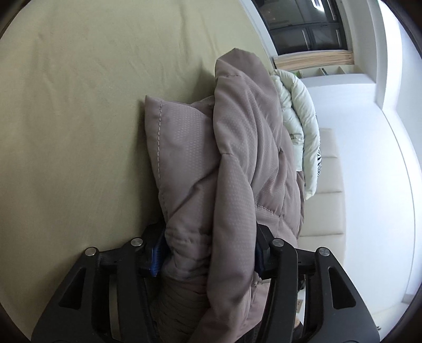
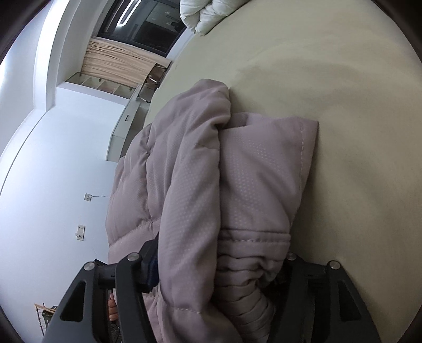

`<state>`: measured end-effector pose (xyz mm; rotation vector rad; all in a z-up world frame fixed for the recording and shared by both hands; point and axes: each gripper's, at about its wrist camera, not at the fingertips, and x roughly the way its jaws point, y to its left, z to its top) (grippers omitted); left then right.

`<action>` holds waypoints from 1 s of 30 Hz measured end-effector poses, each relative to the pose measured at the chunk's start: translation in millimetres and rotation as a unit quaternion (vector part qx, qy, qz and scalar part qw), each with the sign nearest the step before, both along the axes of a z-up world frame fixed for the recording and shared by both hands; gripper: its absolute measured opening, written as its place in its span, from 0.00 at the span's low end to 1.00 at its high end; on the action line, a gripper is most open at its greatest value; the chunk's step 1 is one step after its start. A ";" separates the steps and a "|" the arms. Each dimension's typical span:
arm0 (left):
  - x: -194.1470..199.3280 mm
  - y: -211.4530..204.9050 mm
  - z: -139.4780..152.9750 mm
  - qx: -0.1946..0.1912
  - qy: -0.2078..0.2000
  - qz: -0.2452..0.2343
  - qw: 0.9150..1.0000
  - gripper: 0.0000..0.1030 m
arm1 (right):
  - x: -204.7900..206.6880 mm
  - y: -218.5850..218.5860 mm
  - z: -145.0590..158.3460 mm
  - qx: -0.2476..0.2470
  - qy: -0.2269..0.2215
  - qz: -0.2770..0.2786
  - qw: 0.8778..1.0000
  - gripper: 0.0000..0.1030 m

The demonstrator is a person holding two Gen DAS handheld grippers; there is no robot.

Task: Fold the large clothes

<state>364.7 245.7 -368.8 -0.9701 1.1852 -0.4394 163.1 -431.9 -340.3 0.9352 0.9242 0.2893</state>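
Observation:
A mauve-grey padded jacket (image 1: 232, 158) lies folded in thick layers on the pale olive bed sheet (image 1: 79, 105). My left gripper (image 1: 208, 253) is shut on one end of the folded bundle, near a ribbed cuff; both views are rolled sideways. The same jacket (image 2: 211, 184) fills the right wrist view, and my right gripper (image 2: 219, 266) is shut on the bundle's other end, over a ribbed cuff (image 2: 242, 279). The jacket hides most of the fingertips in both views.
A white puffy quilt (image 1: 298, 118) lies on the bed beyond the jacket; it also shows in the right wrist view (image 2: 203, 15). A beige padded headboard (image 1: 329, 184), white walls, a dark window (image 1: 303, 23) and a white cabinet (image 2: 126, 124) surround the bed.

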 end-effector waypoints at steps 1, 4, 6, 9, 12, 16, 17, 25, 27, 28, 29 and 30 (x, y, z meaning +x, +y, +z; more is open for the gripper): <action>-5.9 1.1 7.1 0.010 -0.002 0.004 1.000 0.49 | -5.7 -3.5 4.3 -0.008 0.011 -0.008 1.000 0.66; -25.0 13.8 31.9 0.028 -0.020 0.027 0.999 0.49 | -17.1 -1.1 28.9 -0.064 0.026 -0.030 0.997 0.69; -36.6 23.4 51.3 0.046 -0.039 0.041 0.997 0.49 | -28.6 -0.4 45.3 -0.109 0.025 -0.045 0.993 0.70; -52.7 33.2 84.3 0.096 -0.069 0.054 0.992 0.49 | -44.8 3.8 71.3 -0.152 0.007 -0.070 0.986 0.70; -61.3 20.0 119.9 0.151 -0.116 0.033 0.981 0.49 | -48.3 20.3 97.7 -0.160 -0.029 -0.063 0.985 0.70; -61.0 -26.2 154.4 0.227 -0.175 -0.026 0.958 0.49 | -17.3 77.2 129.2 -0.235 -0.060 0.014 0.970 0.69; -56.2 -43.3 159.0 0.241 -0.182 -0.038 0.953 0.49 | -4.9 94.5 135.4 -0.255 -0.067 0.032 0.964 0.66; -17.2 -132.7 146.0 0.298 -0.181 -0.087 0.933 0.49 | 75.6 200.0 122.4 -0.351 -0.043 0.122 0.927 0.59; -6.4 -139.2 133.5 0.307 -0.172 -0.088 0.932 0.49 | 93.8 203.6 106.2 -0.369 -0.020 0.114 0.922 0.60; -1.3 -142.8 127.6 0.313 -0.166 -0.092 0.931 0.49 | 101.3 201.7 98.0 -0.375 -0.012 0.112 0.920 0.61; 4.4 -146.2 121.6 0.321 -0.161 -0.092 0.929 0.49 | 109.9 201.8 92.6 -0.379 -0.005 0.112 0.919 0.63; 7.6 -147.0 118.0 0.326 -0.161 -0.091 0.927 0.49 | 117.4 201.0 88.6 -0.383 -0.002 0.110 0.917 0.65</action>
